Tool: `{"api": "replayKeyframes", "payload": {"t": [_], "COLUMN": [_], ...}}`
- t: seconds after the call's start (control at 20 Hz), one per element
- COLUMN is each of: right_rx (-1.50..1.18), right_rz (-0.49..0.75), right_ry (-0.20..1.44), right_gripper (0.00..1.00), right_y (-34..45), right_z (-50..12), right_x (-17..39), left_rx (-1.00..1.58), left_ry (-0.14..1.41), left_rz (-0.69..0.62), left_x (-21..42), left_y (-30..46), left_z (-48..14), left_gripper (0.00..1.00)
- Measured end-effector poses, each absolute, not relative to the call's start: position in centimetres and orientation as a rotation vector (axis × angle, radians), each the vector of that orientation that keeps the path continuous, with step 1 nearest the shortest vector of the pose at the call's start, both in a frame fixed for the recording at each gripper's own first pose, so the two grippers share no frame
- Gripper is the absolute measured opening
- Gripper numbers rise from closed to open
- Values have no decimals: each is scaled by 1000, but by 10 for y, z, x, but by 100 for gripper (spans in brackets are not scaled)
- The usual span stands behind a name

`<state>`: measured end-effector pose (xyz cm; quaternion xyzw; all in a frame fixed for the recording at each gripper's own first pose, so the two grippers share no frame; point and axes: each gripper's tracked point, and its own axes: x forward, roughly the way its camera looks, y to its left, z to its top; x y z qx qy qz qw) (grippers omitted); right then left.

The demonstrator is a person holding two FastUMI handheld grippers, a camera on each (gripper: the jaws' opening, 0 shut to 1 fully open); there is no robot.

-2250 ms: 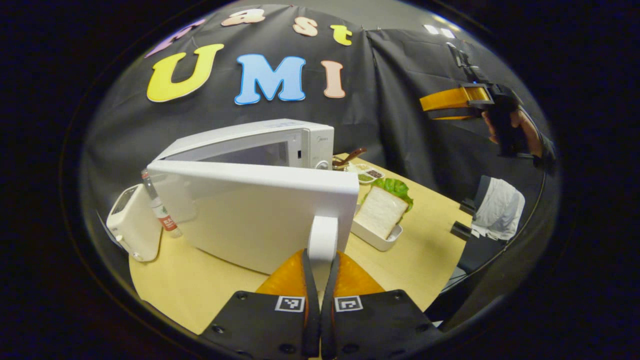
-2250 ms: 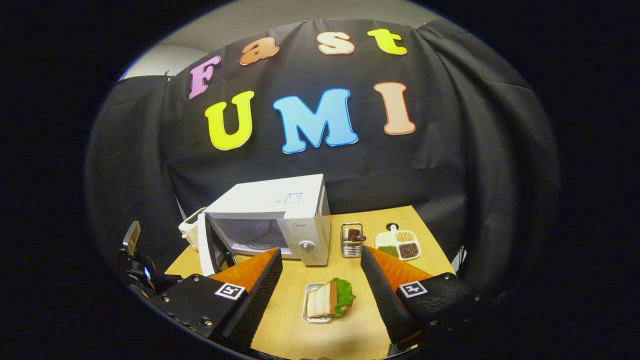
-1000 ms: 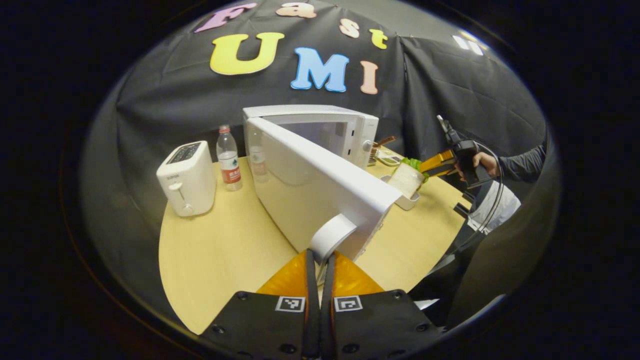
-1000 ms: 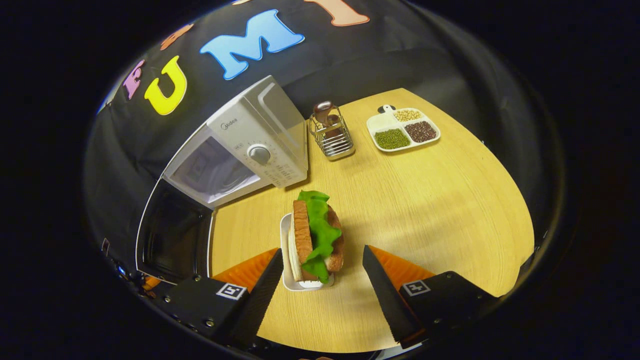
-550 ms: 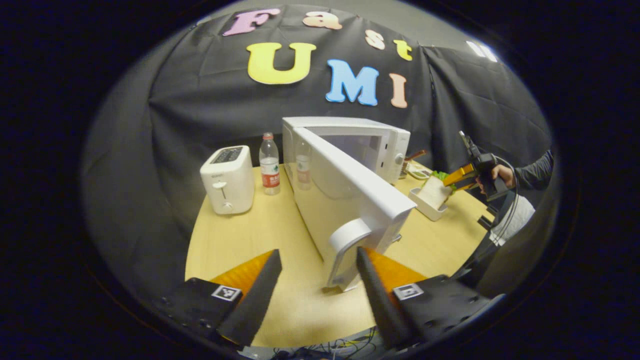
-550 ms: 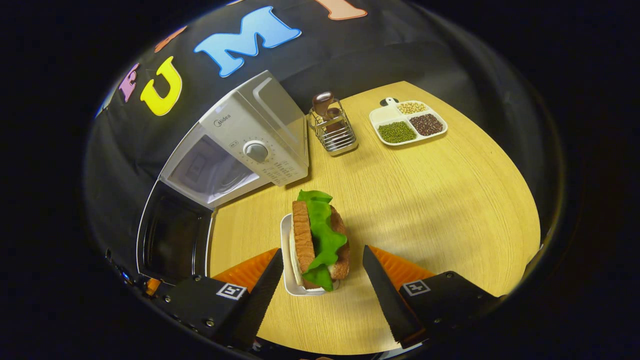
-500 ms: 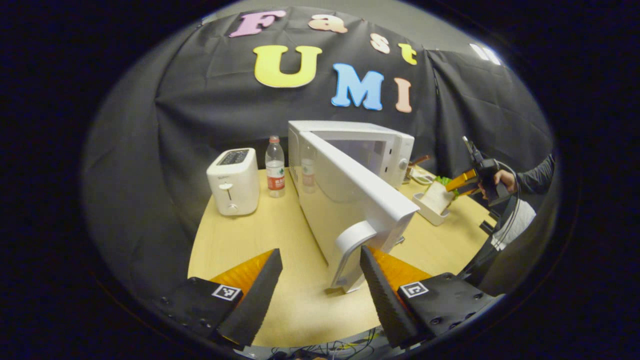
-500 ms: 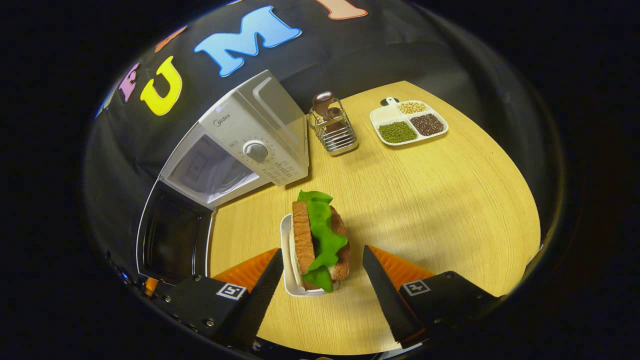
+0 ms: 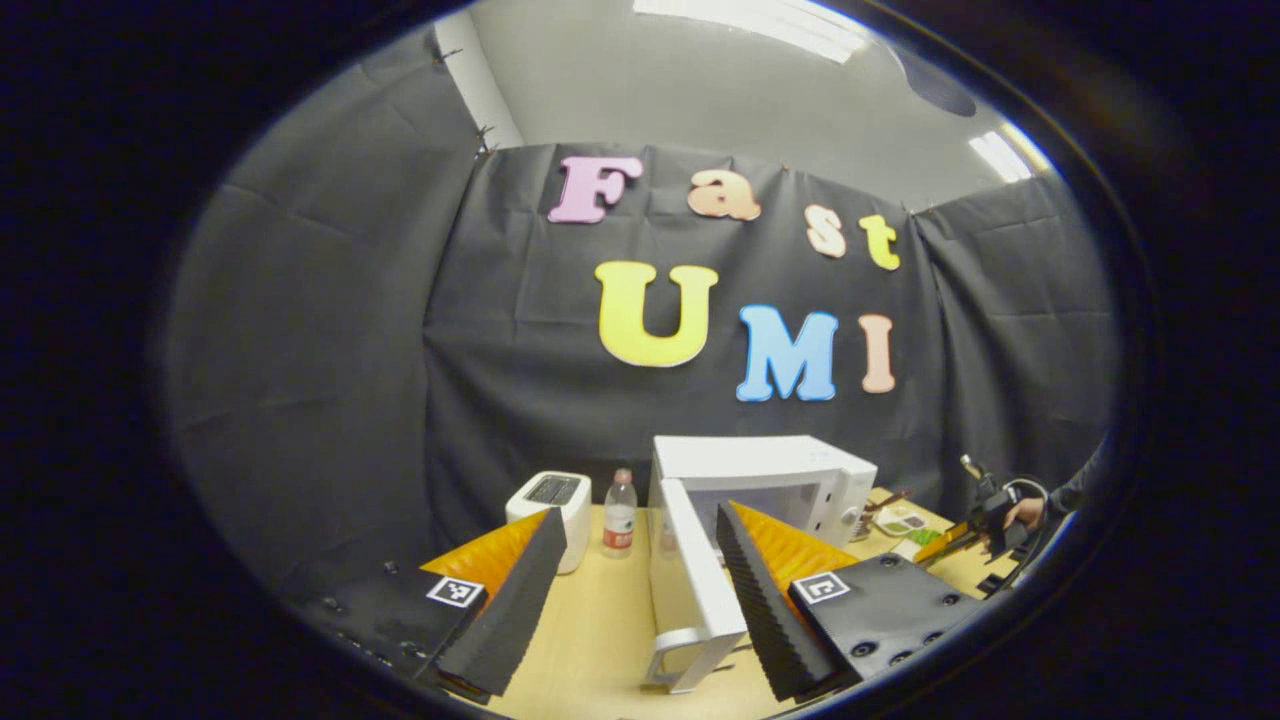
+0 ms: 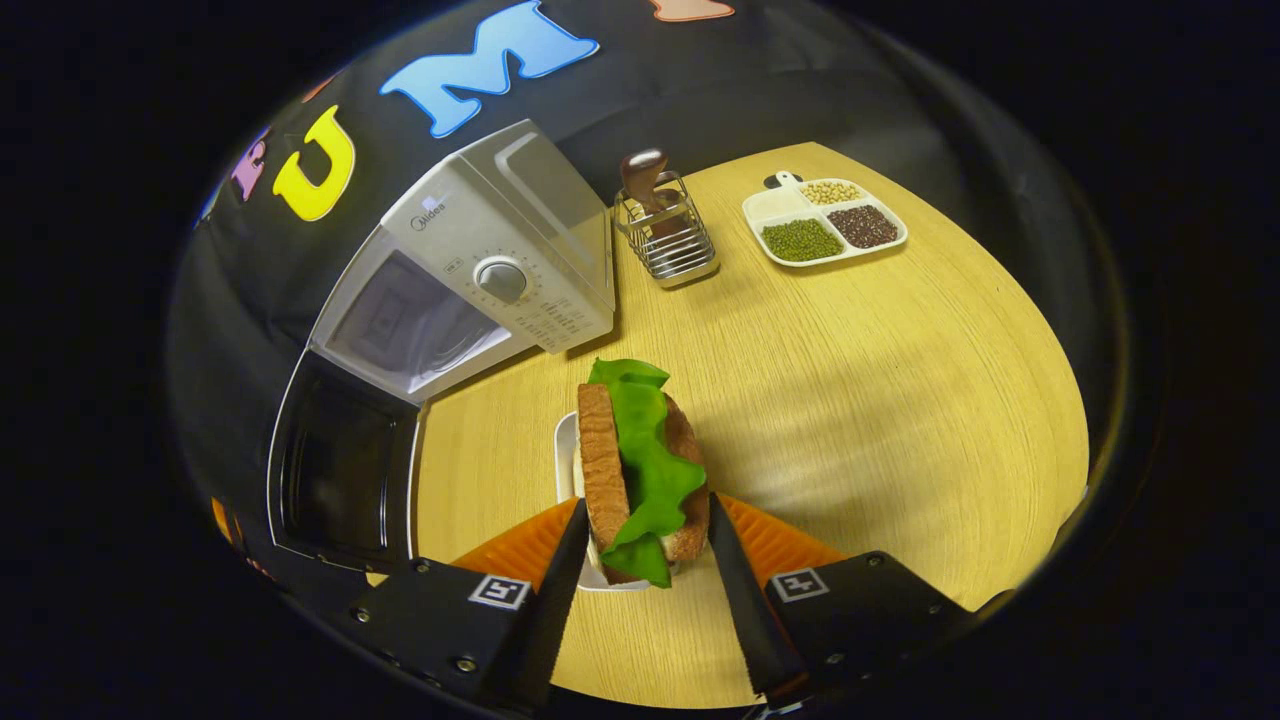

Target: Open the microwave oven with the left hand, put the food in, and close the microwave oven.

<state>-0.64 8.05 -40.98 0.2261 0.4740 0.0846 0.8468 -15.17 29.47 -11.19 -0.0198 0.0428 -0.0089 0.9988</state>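
microwave: sitting at the back-left of the counter (image 10: 850, 400), white body (image 10: 500, 250), cavity showing open and dark-lit behind the swung door
microwave door (image 9: 695, 575): standing wide open, swung out toward you, handle (image 9: 672, 650) at its near edge; in the right gripper view the door's dark inner window (image 10: 340, 470) is facing up-left of the food
sandwich (image 10: 640, 470): standing on edge in a small white tray (image 10: 565, 450), bread slices with green lettuce between, on the counter just in front of the microwave, not inside it
right tool (image 10: 640, 560): you are holding it low over the near end of the sandwich, fingers (image 10: 555, 590) narrowed and flanking the bread on both sides; cannot tell if both are pressing on it
right tool, far look: it is showing small at the right edge of the left gripper view (image 9: 960, 540), your hand (image 9: 1020, 515) gripping it
left tool (image 9: 640, 590): you are holding it spread wide, gripping nothing, pulled clear of the handle, which is sitting low between the fingers and apart from them
toaster (image 9: 550, 515): standing left of the microwave
water bottle (image 9: 620, 520): standing upright between toaster and microwave
wire rack (image 10: 665, 235): standing right of the microwave, brown item in it
divided dish (image 10: 825, 225): lying at the far right, green, dark and pale grains in its compartments
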Motion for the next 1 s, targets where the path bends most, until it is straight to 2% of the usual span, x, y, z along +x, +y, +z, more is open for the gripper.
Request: {"api": "replayKeyframes", "payload": {"t": [0.05,0.1,0.15,0.2,0.25,0.5,1.0], "right_rx": [492,493,465,441,416,439,686], "right_rz": [190,199,218,226,247,267,431], "right_ry": [994,983,982,979,967,843,586], "right_gripper": [64,49,37,31,22,22,21], "right_y": [85,88,89,90,94,101,171], "right_z": [-406,-403,-400,-398,-395,-353,-235], "right_x": [-5,-4,-7,-9,-11,-14,-3], "left_rx": [-29,-18,-15,-14,-14,-33,-74], "left_ry": [79,79,80,79,76,59,37], "left_rz": [-38,-56,-74,-87,-101,-126,-77], "left_x": [-147,-143,-139,-135,-133,-128,-125], "left_y": [284,275,265,255,245,217,230], "left_z": [-107,-106,-103,-100,-99,-90,-82], "left_gripper": [96,98,95,95,95,95,94]}}
